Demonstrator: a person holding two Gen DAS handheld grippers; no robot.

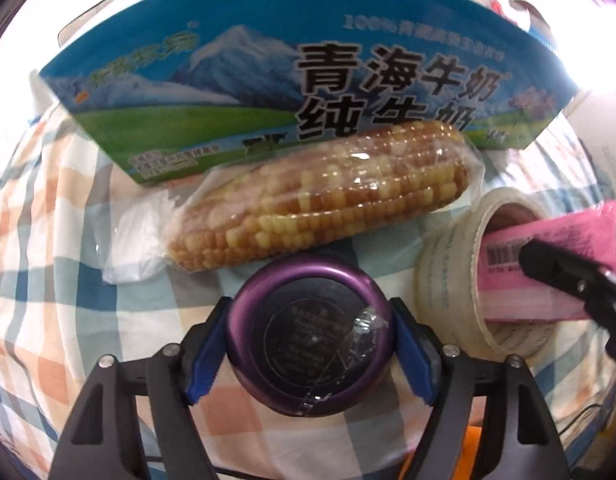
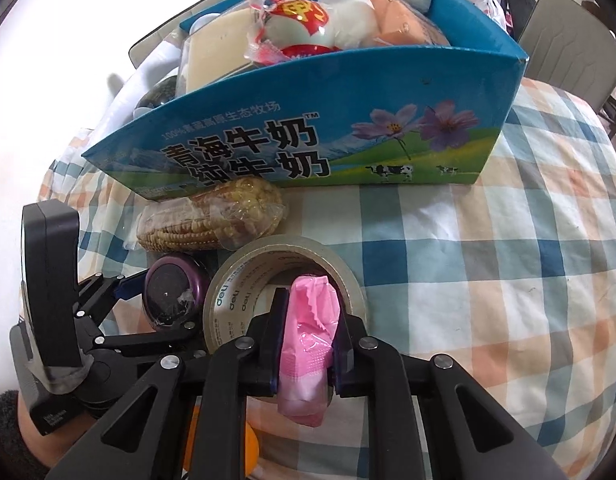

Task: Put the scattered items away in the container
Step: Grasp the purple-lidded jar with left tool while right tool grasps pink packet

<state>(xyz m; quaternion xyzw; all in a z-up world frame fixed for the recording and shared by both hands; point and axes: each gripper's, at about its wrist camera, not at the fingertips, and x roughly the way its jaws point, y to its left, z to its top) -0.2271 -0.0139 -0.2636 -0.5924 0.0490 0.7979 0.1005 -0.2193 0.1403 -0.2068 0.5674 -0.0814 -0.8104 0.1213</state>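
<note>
My left gripper (image 1: 310, 344) is shut on a round purple tin (image 1: 308, 340), just above the checked cloth; the tin also shows in the right wrist view (image 2: 172, 300). My right gripper (image 2: 308, 328) is shut on a pink packet (image 2: 308, 332), which also shows in the left wrist view (image 1: 548, 264), held over a roll of clear tape (image 2: 244, 292). A wrapped corn cob (image 1: 320, 208) lies in front of the blue milk carton box (image 2: 348, 120), which holds several packets.
The checked tablecloth (image 2: 488, 280) covers the table. Grey chairs (image 2: 572, 48) stand behind the box at the far right. The tape roll (image 1: 448, 280) sits right of the tin.
</note>
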